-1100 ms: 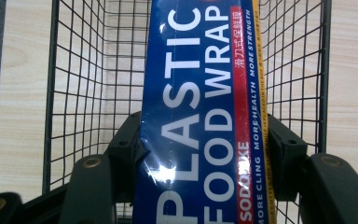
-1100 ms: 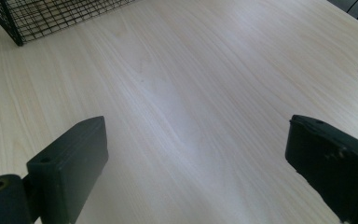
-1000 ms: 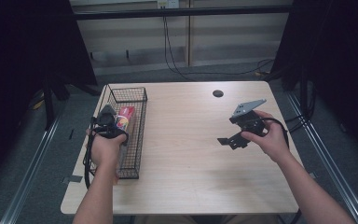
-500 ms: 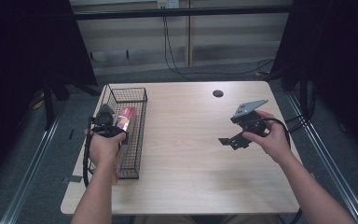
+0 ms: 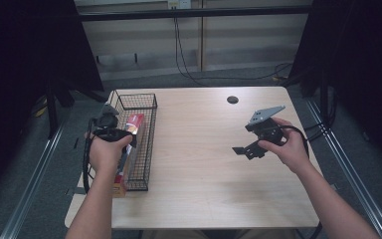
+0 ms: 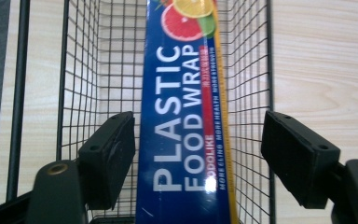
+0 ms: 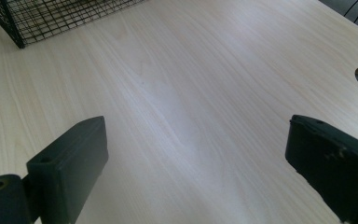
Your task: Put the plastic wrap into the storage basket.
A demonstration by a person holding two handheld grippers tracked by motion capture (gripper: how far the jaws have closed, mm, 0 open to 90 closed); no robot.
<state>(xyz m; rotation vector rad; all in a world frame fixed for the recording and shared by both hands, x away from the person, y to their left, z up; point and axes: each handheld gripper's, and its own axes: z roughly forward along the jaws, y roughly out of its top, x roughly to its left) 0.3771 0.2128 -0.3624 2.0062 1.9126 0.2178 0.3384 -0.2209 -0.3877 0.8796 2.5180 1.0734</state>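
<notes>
- At nine o'clock on the surface (image 5: 219, 164), a black wire basket (image 5: 146, 149) lies lengthwise along the left edge, and a long blue box of plastic food wrap (image 6: 182, 135) rests inside it, running from the near end toward the far end.
- Over the near part of that basket hovers the left hand-held gripper (image 6: 200, 154), its jaws apart and standing on either side of the box; the left jaw is just beside the box edge, while the right one is well clear, close to the basket's right wall.
- From this position the likely step is a pinch on the box, and several things could spoil it: the right jaw could catch the mesh wall as the jaws come together, so the basket would shift or lift with the box.
- Because the box is long and the jaws sit near one end, it may tip and drag against the wire when raised, or slide out of a shallow hold on its glossy faces.
- Toward three o'clock, the right hand-held gripper (image 5: 258, 142) is held above bare wood, jaws wide apart with nothing between them, well apart from the basket.
- Near one o'clock a round cable hole (image 5: 233, 99) sits in the surface, clear of both hands.
</notes>
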